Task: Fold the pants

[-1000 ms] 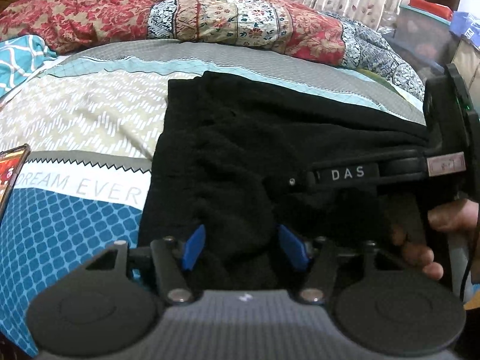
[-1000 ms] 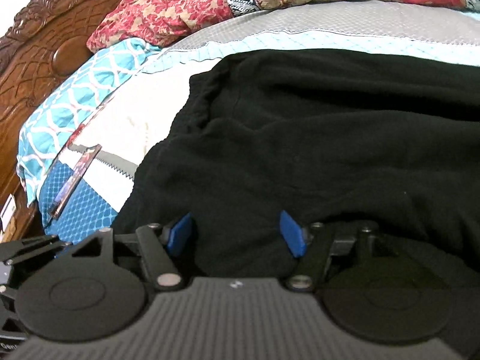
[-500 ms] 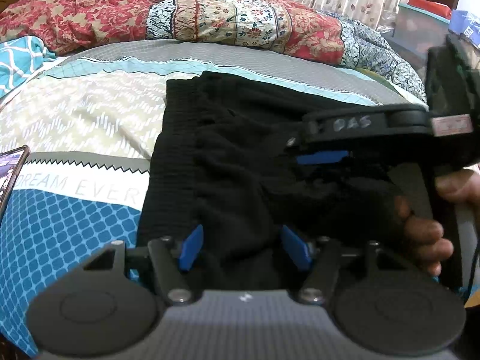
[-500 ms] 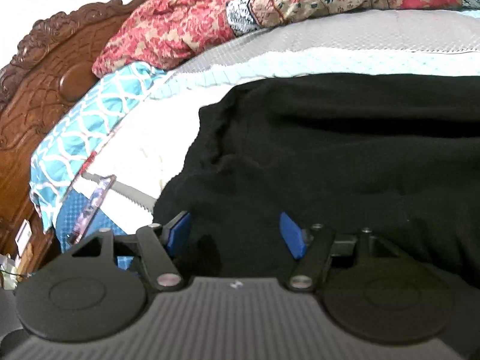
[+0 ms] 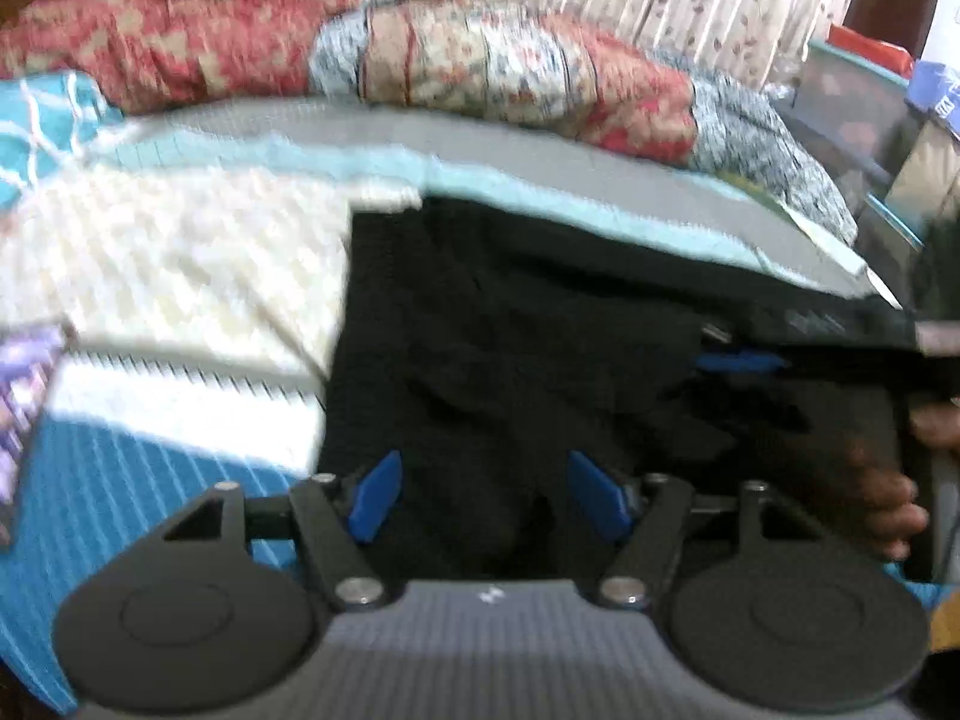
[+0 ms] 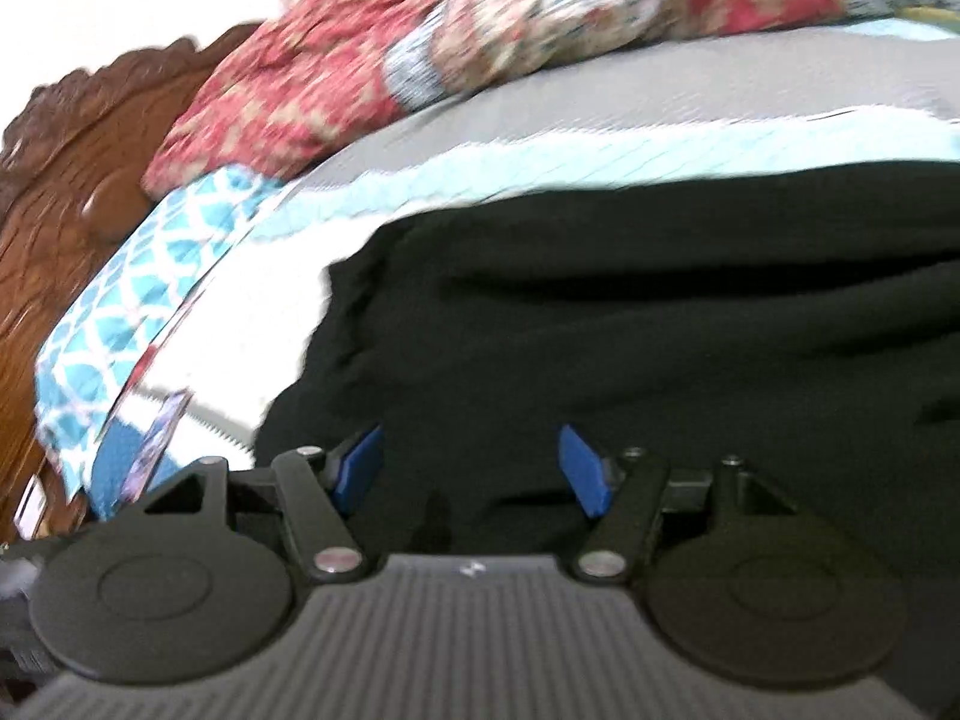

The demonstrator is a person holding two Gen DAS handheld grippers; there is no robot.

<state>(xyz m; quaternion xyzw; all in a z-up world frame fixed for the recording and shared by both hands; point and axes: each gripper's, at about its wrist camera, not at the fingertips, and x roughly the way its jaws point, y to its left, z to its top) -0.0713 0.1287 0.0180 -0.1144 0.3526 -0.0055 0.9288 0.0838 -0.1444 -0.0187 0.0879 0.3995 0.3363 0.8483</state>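
Black pants [image 5: 510, 330] lie folded in a dark heap on the patterned bedsheet [image 5: 180, 276]. My left gripper [image 5: 486, 489] hovers over their near edge with its jaws opening. Black cloth lies beneath the gap between the blue pads, and neither pad presses on it. In the right wrist view the pants [image 6: 660, 330] fill the middle and right. My right gripper [image 6: 471, 462] stands open just above them and holds nothing. In the left wrist view it reaches in sideways from the right, one blue pad [image 5: 741, 362] showing, with a hand [image 5: 888, 498] around its handle.
A red floral quilt [image 5: 480, 60] is bunched along the far side of the bed. A teal patterned pillow [image 6: 138, 276] and a carved wooden headboard [image 6: 72, 180] stand at the left. A phone [image 5: 24, 396] lies on the sheet at the left. Boxes [image 5: 864, 96] are stacked at the right.
The right gripper has lifted off the pants and drawn back to the right. My left gripper's jaws have widened and it has risen a little. Both views are now blurred.
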